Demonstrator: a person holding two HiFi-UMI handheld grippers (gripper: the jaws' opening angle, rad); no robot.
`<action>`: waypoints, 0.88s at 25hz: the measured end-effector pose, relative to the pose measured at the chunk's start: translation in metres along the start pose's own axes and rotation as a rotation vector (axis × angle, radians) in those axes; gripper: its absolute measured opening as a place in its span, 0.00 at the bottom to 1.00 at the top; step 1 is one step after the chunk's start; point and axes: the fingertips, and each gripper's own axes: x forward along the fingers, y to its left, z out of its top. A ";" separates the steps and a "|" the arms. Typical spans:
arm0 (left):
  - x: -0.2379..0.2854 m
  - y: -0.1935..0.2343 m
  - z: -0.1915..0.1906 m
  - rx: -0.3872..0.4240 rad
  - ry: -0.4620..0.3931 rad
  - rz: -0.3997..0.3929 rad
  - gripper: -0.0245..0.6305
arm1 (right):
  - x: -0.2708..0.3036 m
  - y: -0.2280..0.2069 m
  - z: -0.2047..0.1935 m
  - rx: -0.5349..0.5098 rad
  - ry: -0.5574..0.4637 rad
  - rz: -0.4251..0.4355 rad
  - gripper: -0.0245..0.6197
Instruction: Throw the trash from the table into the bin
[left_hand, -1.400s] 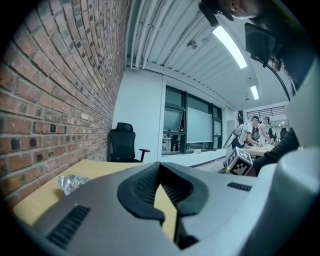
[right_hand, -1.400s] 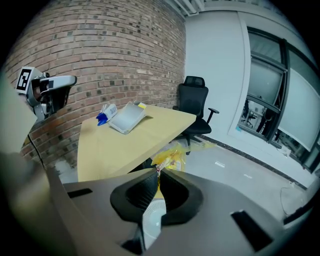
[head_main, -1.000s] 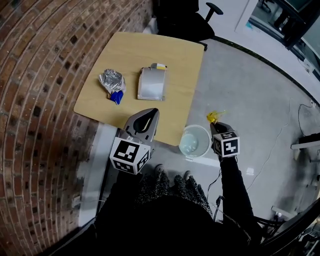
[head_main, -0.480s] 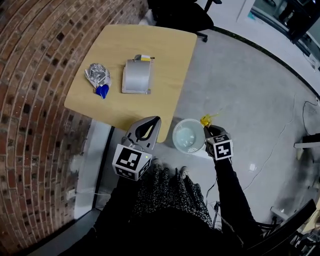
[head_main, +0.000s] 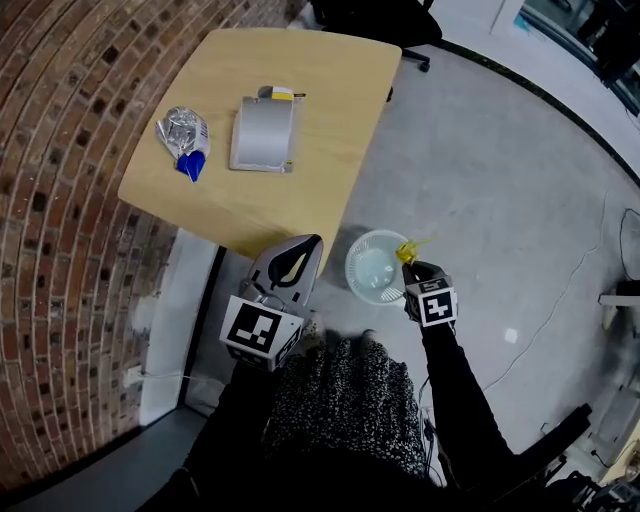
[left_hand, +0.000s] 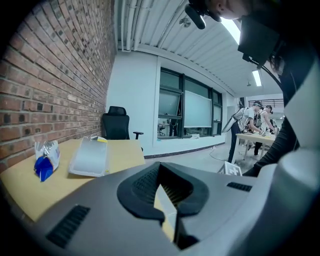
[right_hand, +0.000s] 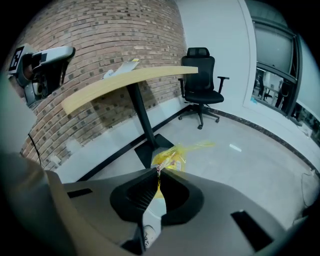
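Holding a yellow wrapper (right_hand: 172, 154) pinched fast, the right tongs (head_main: 410, 264) hang at the rim of the white bin (head_main: 351, 270). In my judgement they should be centred over its mouth before release, since light film may drift. The left tongs (left_hand: 161, 186) are closed and empty. A foil bag (head_main: 182, 135) and grey pouch (head_main: 263, 135) remain on the wooden worktop (head_main: 320, 100), which stands by a brick wall (head_main: 60, 220) on a grey floor (head_main: 500, 190).

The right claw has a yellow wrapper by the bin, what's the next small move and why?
Probably nudge the right claw toward the middle of the white bin before releasing: the pinched yellow wrapper sits over its rim, not clearly over the opening.
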 end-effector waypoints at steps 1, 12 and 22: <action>0.000 -0.001 -0.003 0.001 0.004 0.001 0.05 | 0.004 0.000 -0.009 0.003 0.010 0.004 0.07; 0.004 -0.004 -0.027 -0.004 0.021 -0.006 0.05 | 0.045 0.006 -0.056 0.024 0.073 0.028 0.07; 0.000 0.005 -0.027 -0.011 0.024 0.003 0.05 | 0.057 -0.002 -0.052 0.075 0.081 0.002 0.29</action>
